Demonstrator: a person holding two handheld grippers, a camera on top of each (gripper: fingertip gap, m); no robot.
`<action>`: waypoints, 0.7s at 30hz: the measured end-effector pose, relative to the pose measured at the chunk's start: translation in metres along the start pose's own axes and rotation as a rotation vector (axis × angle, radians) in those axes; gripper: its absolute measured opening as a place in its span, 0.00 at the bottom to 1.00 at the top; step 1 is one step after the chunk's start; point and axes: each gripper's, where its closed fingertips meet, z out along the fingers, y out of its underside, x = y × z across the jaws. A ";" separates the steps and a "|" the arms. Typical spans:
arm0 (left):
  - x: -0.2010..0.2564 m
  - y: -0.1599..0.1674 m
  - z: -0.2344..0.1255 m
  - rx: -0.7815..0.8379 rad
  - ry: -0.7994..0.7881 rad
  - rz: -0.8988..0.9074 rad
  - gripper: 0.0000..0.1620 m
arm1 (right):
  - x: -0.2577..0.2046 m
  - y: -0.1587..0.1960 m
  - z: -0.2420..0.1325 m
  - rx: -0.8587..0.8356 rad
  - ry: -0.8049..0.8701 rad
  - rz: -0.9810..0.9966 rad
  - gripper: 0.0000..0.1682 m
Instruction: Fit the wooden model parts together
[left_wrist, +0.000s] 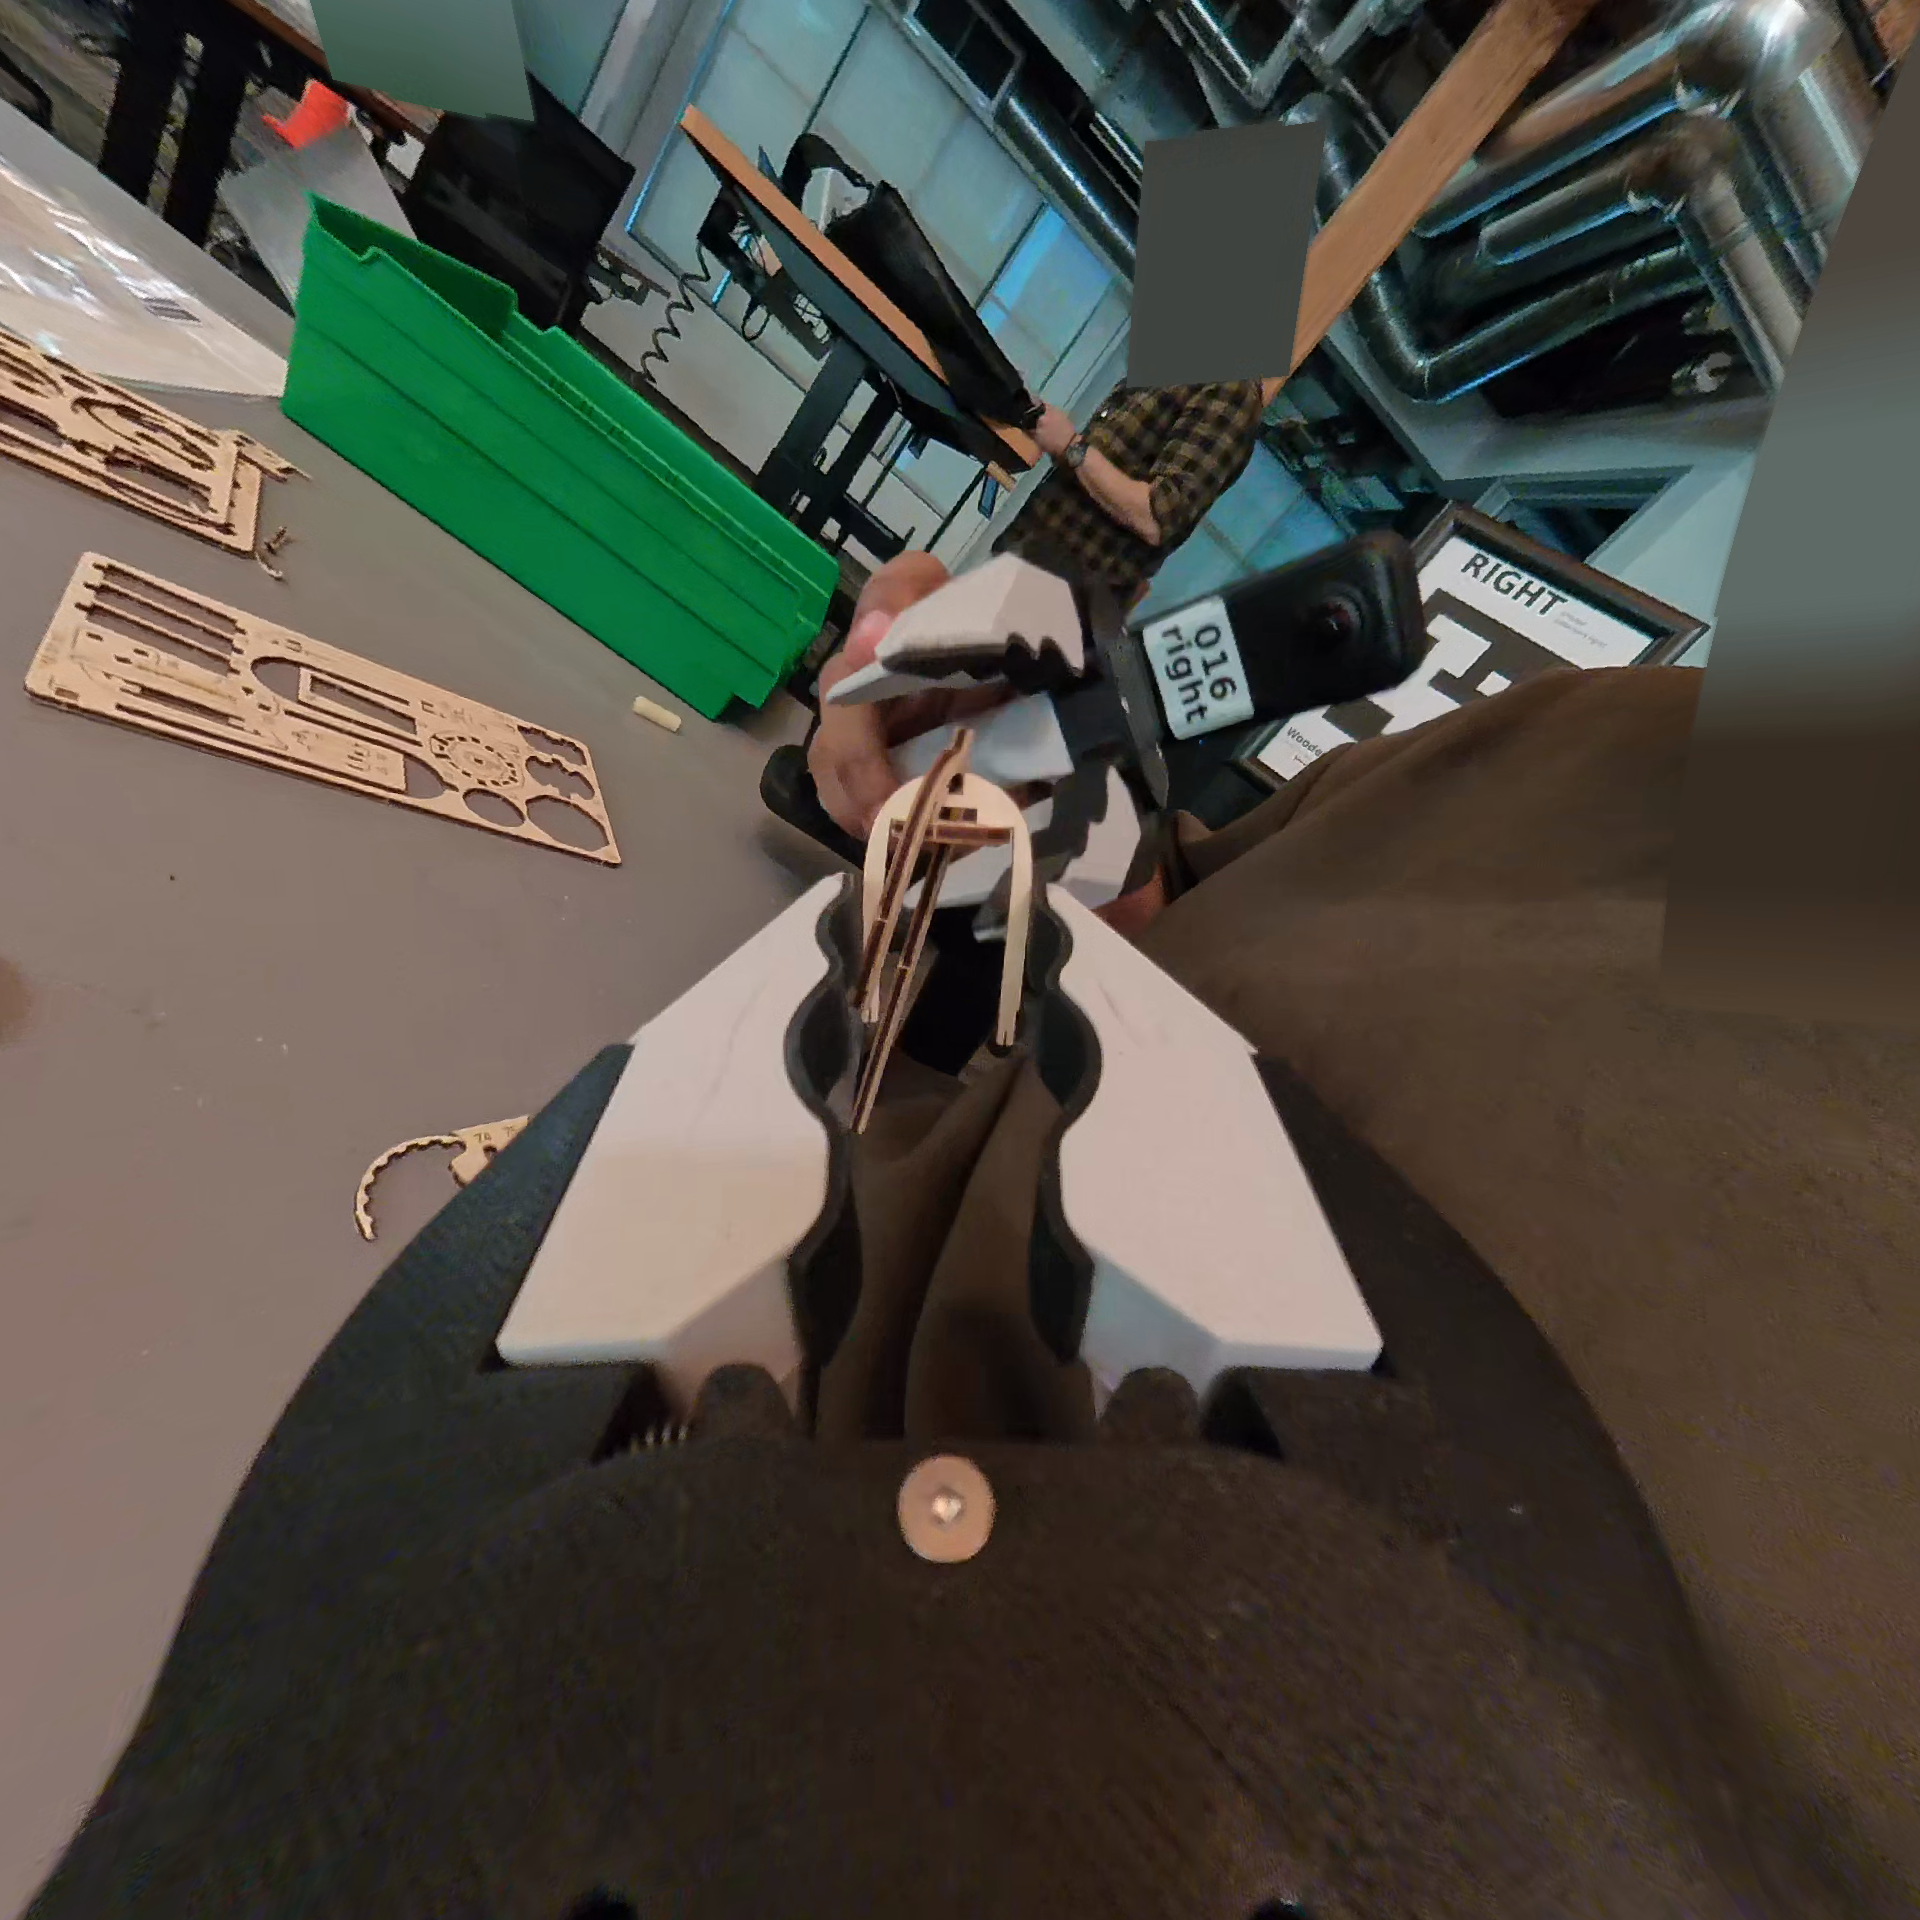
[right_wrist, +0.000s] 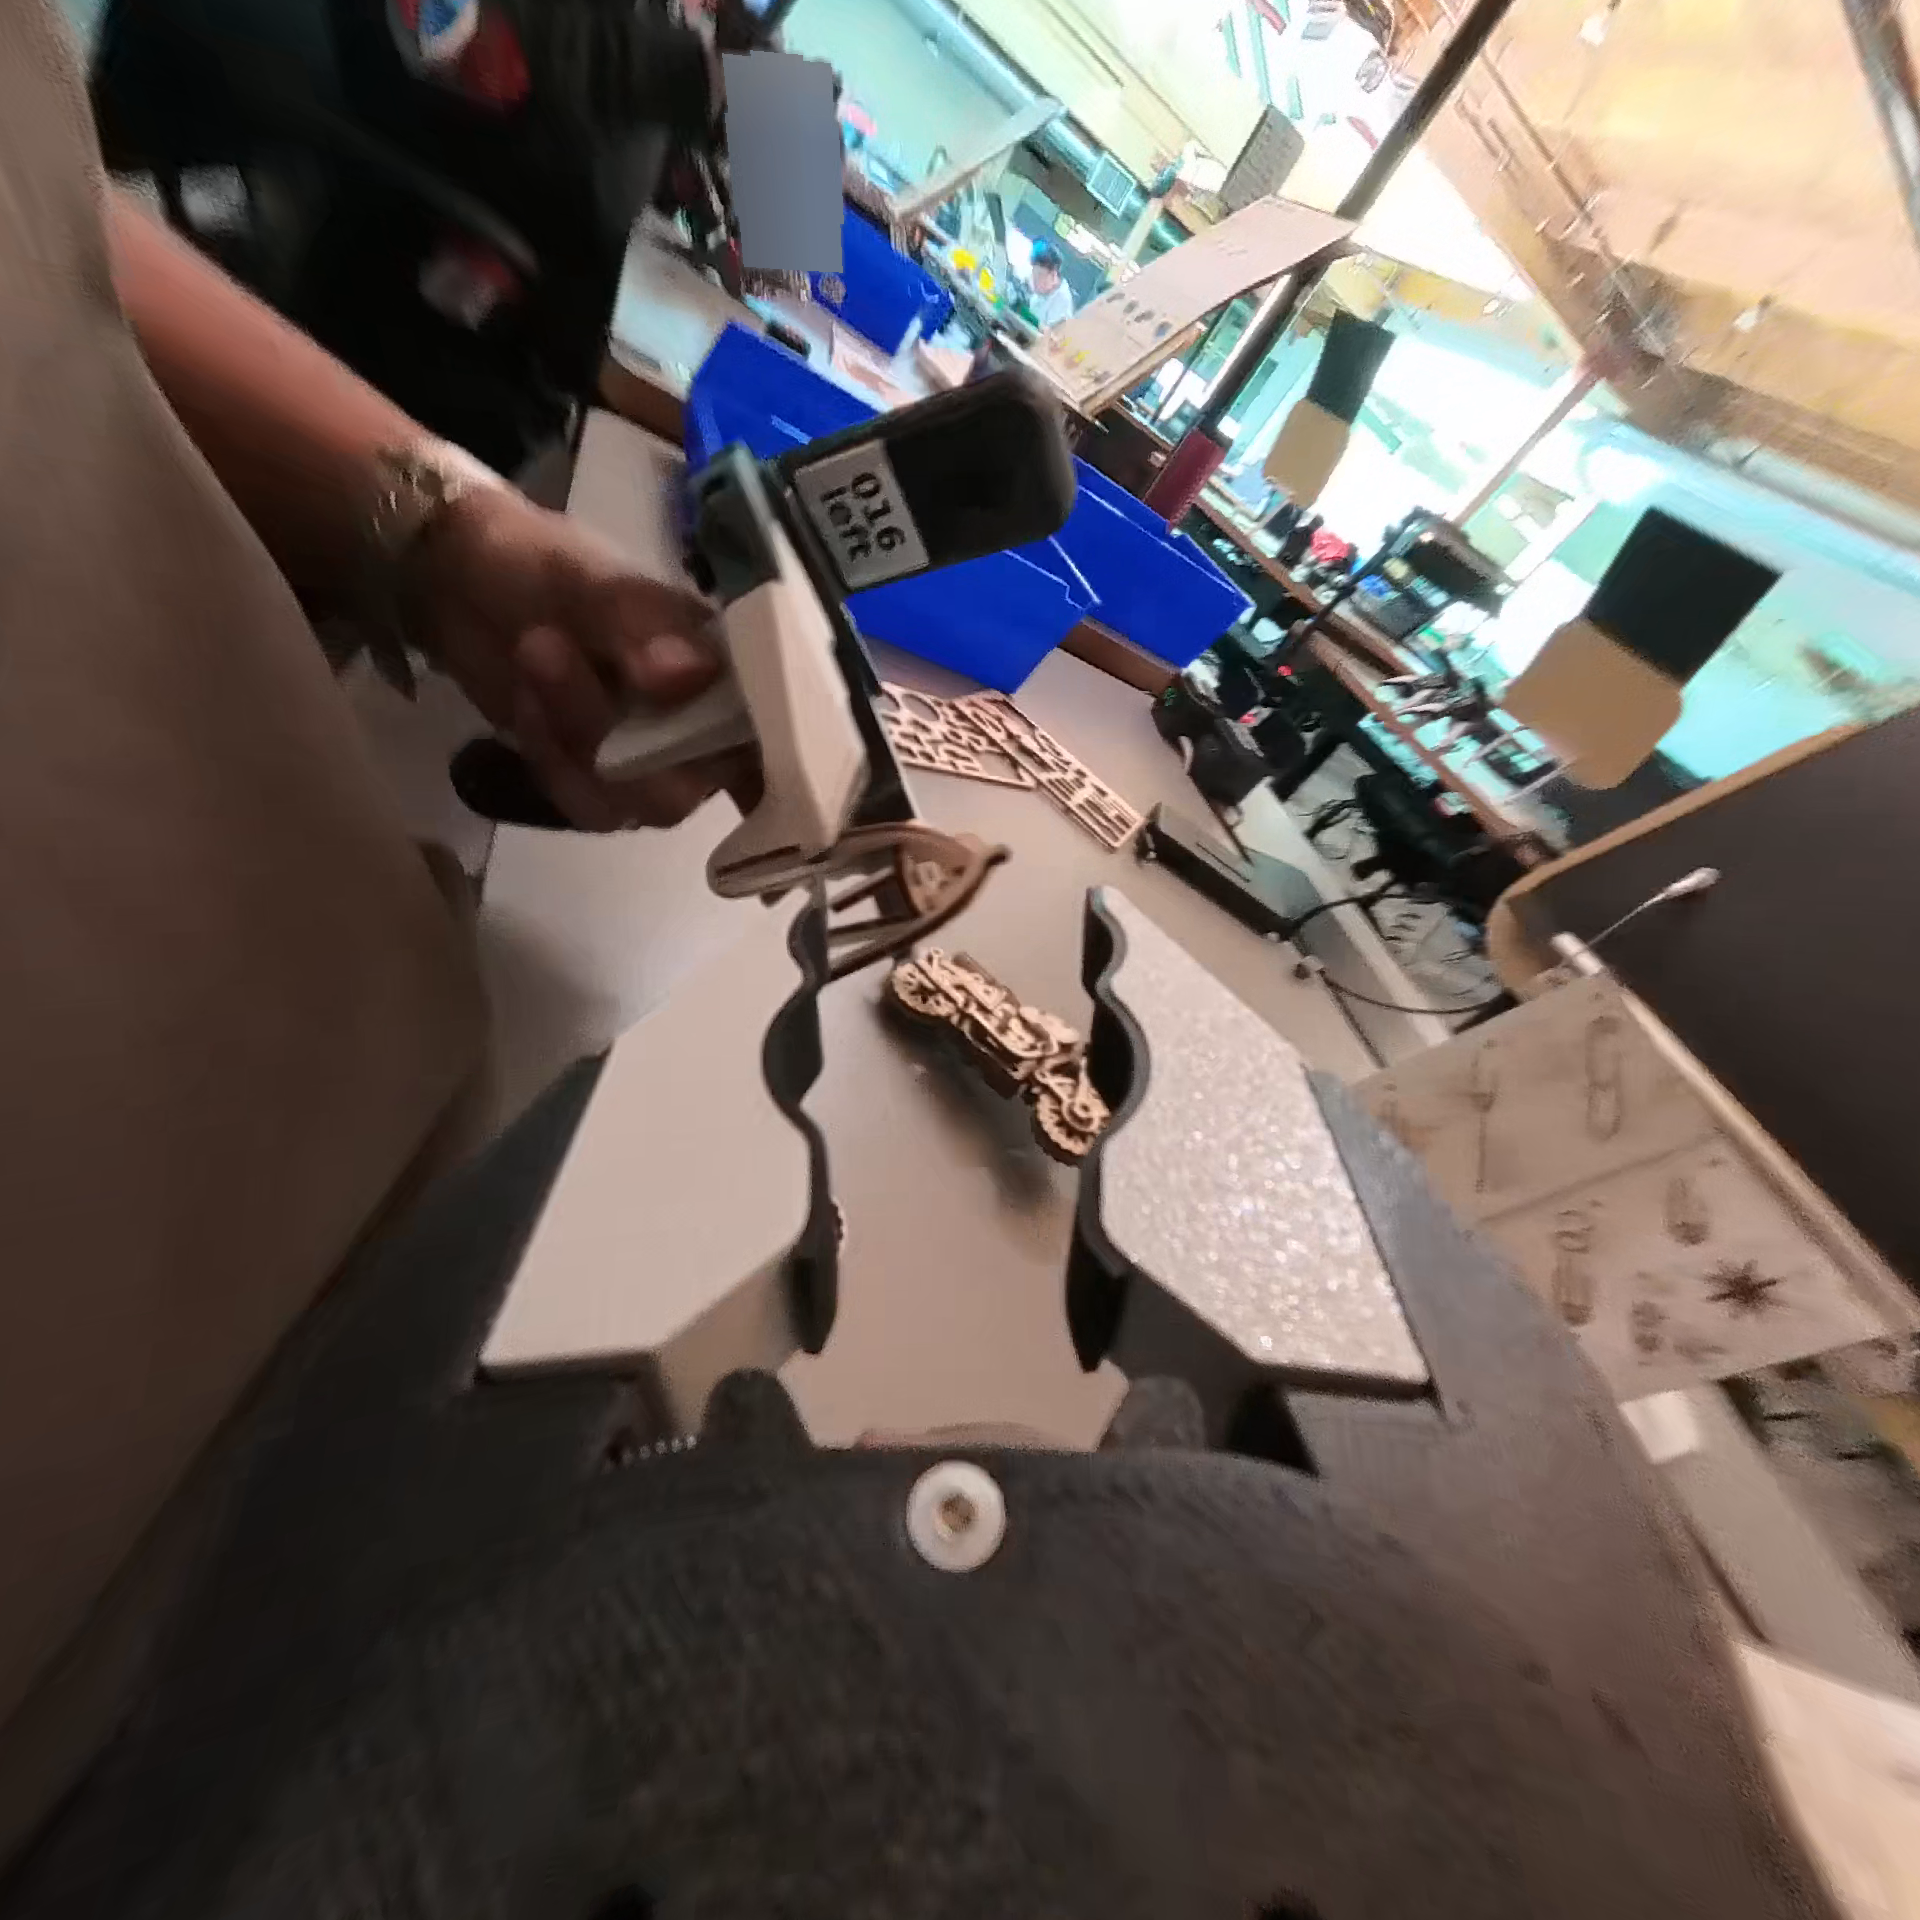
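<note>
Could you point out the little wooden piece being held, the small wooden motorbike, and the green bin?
Arched wooden piece (left_wrist: 940, 894): left wrist view, on its middle slats, between the left claw's tips.
Wooden motorbike (right_wrist: 997, 1039): right wrist view, on its body, lying on the table.
Green bin (left_wrist: 520, 457): left wrist view, on its long side wall.

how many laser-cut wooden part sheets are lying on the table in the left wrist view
2: one sheet left of centre, one farther back at the left edge, near the green bin. The farther one may be a stack; more could lie out of frame.

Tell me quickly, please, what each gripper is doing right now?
Left gripper: shut on the wooden arch piece.
Right gripper: open, empty.
</note>
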 end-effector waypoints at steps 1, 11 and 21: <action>-0.001 0.001 0.000 -0.002 -0.001 -0.006 0.18 | -0.004 0.000 0.001 -0.004 -0.008 -0.009 0.28; -0.005 0.002 -0.003 -0.013 -0.004 -0.020 0.18 | -0.008 -0.010 -0.004 0.067 -0.185 0.399 0.29; -0.009 0.017 -0.004 -0.127 -0.078 0.171 0.19 | 0.007 0.003 -0.003 0.015 -0.209 0.677 0.10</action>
